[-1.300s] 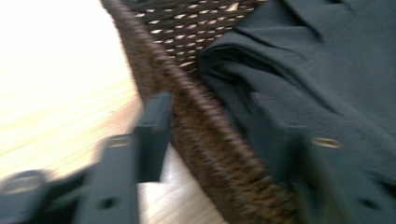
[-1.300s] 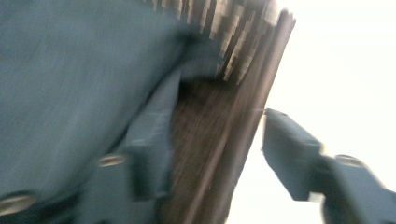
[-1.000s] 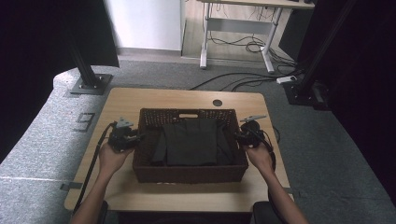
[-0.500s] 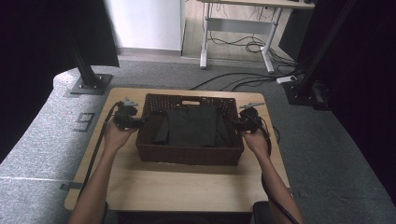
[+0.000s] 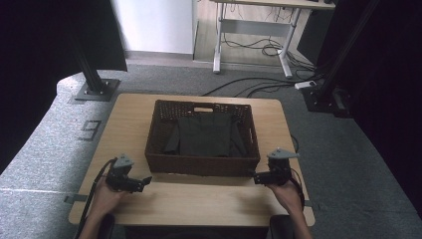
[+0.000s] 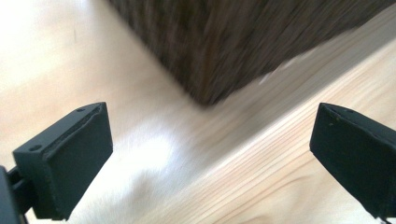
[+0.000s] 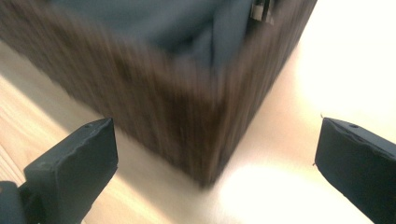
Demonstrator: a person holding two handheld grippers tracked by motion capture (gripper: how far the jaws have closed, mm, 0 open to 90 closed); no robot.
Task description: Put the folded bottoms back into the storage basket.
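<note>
Both tools, left tool (image 5: 145,179) and right tool (image 5: 255,176), have just been opening, now wide and empty, flanking the basket (image 5: 201,164) low in the frame.

The basket (image 5: 201,164) sits on the counter (image 5: 199,204), toward its far side, with the folded garment (image 5: 205,134) lying inside it. The left hand-held gripper (image 5: 146,180) hangs off its near left corner, the right hand-held gripper (image 5: 255,176) off its near right corner, both clear of it.

A light wooden table (image 5: 124,124) fills the middle of the frame. A dark wicker basket (image 5: 201,163) stands directly on it, centred, toward the table's upper edge.
</note>
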